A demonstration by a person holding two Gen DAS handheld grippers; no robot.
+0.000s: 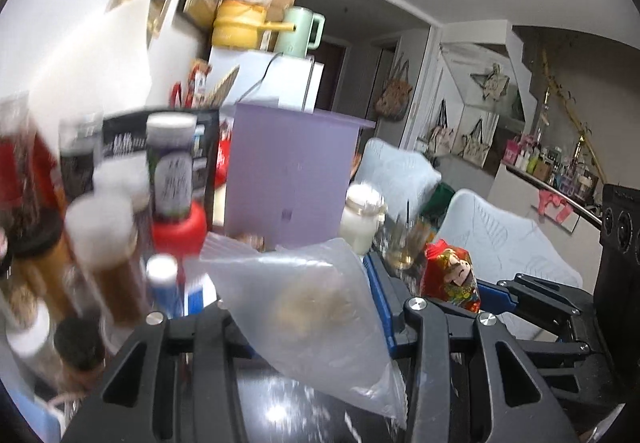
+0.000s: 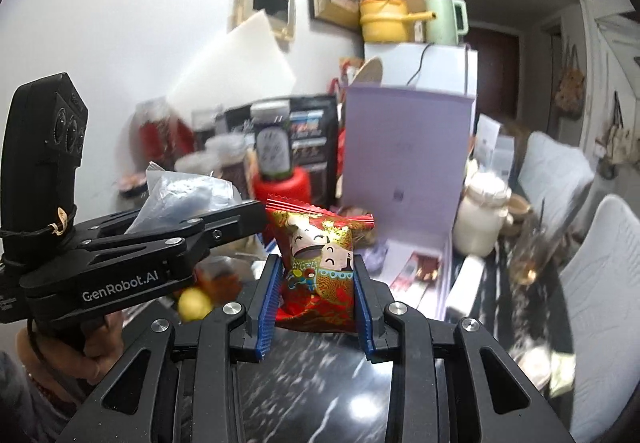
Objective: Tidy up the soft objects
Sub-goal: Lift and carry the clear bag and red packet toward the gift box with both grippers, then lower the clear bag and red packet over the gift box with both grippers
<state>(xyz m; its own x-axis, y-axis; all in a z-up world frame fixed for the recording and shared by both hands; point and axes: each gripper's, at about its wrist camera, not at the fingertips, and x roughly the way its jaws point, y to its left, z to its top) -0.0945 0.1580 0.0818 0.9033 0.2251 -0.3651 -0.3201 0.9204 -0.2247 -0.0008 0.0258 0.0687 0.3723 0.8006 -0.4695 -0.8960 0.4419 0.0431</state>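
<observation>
My left gripper [image 1: 304, 307] is shut on a clear plastic bag [image 1: 316, 307] with something pale and round inside; the bag hides its fingertips. My right gripper [image 2: 318, 283] is shut on a red and gold snack packet [image 2: 318, 267] printed with cartoon faces, held upright between its blue pads [image 2: 267, 303]. In the right wrist view the left gripper [image 2: 240, 217] sits to the left at about the same height, with the clear bag [image 2: 184, 195] sticking out above it. The packet [image 1: 452, 275] also shows in the left wrist view, to the right.
An open lilac box [image 2: 404, 159] stands behind on the dark marbled table [image 2: 312, 383]. Bottles and jars [image 1: 104, 219] crowd the left. A white jar [image 2: 482, 217] and a glass [image 2: 528, 247] stand to the right. White chairs [image 2: 600, 271] line the right edge.
</observation>
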